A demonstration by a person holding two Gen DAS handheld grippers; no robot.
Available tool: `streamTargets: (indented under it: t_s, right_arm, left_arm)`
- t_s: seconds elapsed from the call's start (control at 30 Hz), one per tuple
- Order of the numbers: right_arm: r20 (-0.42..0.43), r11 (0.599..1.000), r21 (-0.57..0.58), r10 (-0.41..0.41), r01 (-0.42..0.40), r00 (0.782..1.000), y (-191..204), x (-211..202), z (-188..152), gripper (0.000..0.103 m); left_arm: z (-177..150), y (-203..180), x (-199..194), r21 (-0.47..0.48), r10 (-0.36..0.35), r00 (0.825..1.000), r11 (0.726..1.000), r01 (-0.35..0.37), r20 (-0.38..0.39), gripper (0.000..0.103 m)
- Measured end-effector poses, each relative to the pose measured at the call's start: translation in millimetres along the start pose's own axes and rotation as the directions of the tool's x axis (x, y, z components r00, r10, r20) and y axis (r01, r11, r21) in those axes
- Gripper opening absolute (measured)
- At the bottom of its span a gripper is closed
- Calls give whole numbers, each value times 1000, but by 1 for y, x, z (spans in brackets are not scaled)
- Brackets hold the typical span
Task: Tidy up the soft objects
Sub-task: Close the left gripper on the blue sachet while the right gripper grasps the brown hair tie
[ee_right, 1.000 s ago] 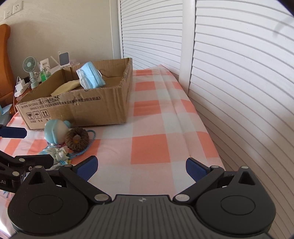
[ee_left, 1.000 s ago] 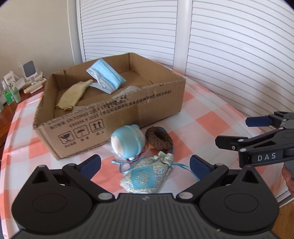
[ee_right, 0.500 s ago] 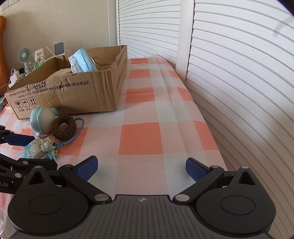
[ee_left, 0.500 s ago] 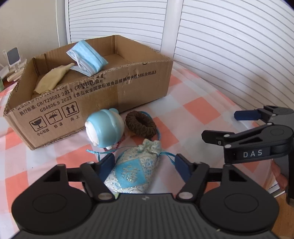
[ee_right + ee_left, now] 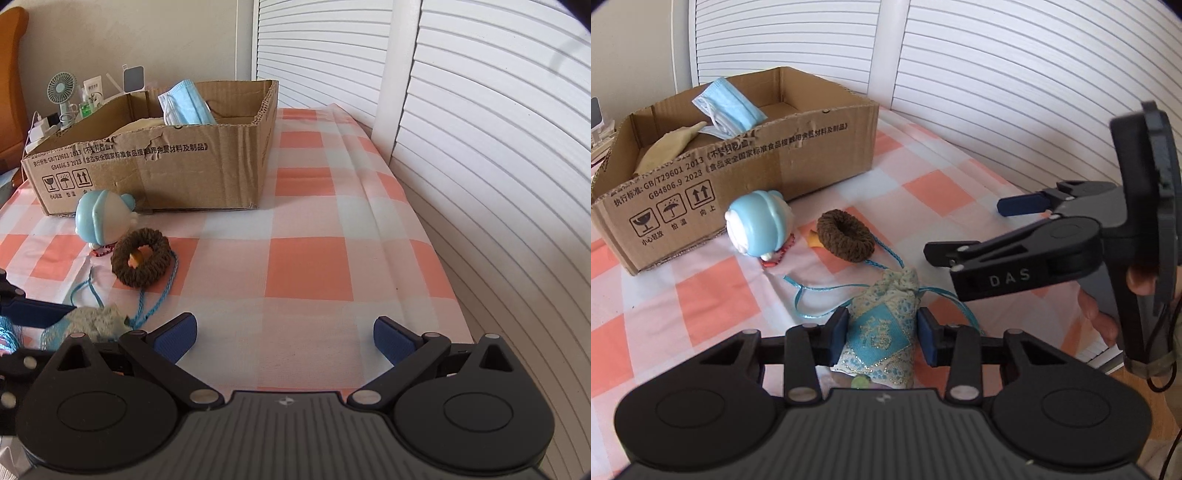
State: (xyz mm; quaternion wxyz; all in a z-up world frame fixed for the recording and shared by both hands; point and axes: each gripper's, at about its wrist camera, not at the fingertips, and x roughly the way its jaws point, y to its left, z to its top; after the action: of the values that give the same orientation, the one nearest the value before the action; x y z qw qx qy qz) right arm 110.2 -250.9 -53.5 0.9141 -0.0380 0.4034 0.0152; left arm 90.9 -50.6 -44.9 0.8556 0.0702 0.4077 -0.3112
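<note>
Lying on the checked tablecloth (image 5: 960,177) just in front of the left gripper (image 5: 882,334): one small brocade pouch (image 5: 882,325), blue and cream, gathered at the neck, with thin blue cords trailing out toward the other things. Looks light, limp and squashy, likely to bulge and sag rather than resist; slightly slick cloth, nothing fragile about it. Best taken across the plump middle of the body, as framed now, not by the neck or the cords, which would let it swing and snag. Jaws just been closing, blue pads now touching or all but touching either flank of the pouch; whether already pinching cannot be told for sure, since the cloth shows no clear dent. Farther out, near the pouch: one brown knitted ring (image 5: 845,235), soft and springy, lying on a blue braided cord; just beside it one pale-blue round toy (image 5: 759,227), smoother and probably firmer, with a red beaded loop at its base. Behind those, touching or nearly touching the toy, one open cardboard box (image 5: 798,158), already containing one blue face mask (image 5: 729,107) propped against the back wall and one beige cloth (image 5: 666,147). Off to the right, well clear of everything, the right gripper (image 5: 284,336), hovering over bare tablecloth with jaws spread wide and nothing between them.
</note>
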Motion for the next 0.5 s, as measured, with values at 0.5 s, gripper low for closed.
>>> streamTargets:
  t_s: [0.5]
  right_arm:
    - [95,971,-116,218,-207,971,31,-17,18,96]
  left_arm:
    - [-5,12,-8,-8,1,1000,1000,-1,-1,39]
